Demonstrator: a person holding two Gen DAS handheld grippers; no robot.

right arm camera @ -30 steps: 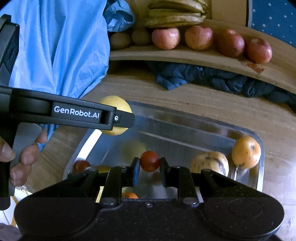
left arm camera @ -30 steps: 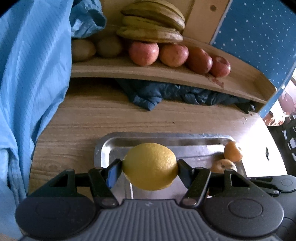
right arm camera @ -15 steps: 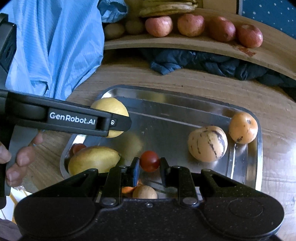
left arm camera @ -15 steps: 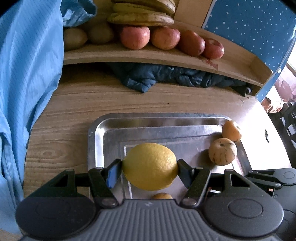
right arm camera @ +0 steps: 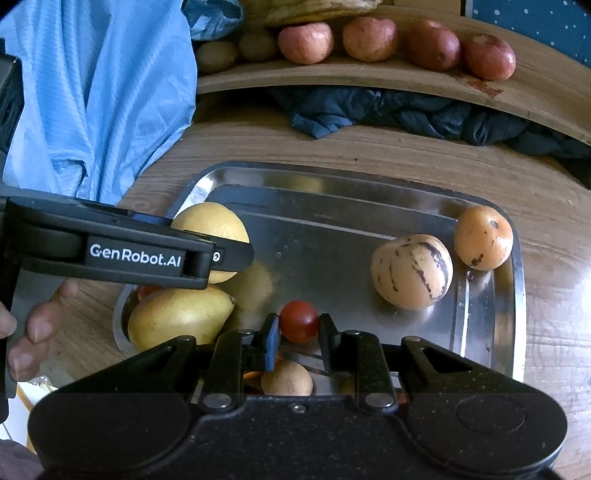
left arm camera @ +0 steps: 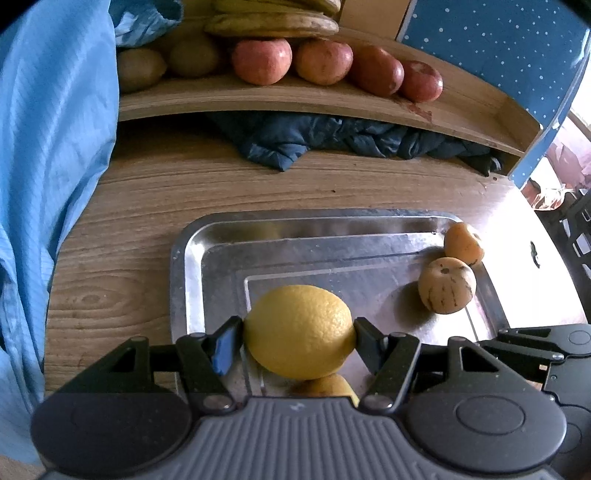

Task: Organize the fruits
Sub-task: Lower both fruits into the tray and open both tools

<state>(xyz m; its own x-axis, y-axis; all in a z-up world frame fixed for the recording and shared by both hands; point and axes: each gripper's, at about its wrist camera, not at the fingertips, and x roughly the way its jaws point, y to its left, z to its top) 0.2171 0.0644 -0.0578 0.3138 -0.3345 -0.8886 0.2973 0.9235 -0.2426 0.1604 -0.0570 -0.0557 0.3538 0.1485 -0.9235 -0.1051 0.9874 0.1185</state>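
Note:
My left gripper (left arm camera: 298, 334) is shut on a yellow lemon (left arm camera: 298, 330) and holds it above the left part of a steel tray (left arm camera: 186, 258). The lemon (right arm camera: 210, 225) also shows in the right wrist view, behind the left gripper's side. My right gripper (right arm camera: 298, 328) is shut on a small red cherry tomato (right arm camera: 298, 320) over the tray's near edge (right arm camera: 515, 295). In the tray lie a striped pepino melon (right arm camera: 412, 275), an orange fruit (right arm camera: 483, 236), a yellow mango (right arm camera: 177, 319) and a small brown fruit (right arm camera: 287, 378).
A wooden shelf (left arm camera: 314, 101) at the back carries red apples (left arm camera: 262, 61), kiwis (left arm camera: 140, 68) and bananas (left arm camera: 273, 24). A dark blue cloth (left arm camera: 332, 138) lies under it. A light blue garment (left arm camera: 44, 147) hangs at the left. The tray rests on a wooden table (left arm camera: 122, 221).
Both grippers have drawn back and risen, so the shelf looks farther and more of the tray and its fruits shows. Both still hold their fruit.

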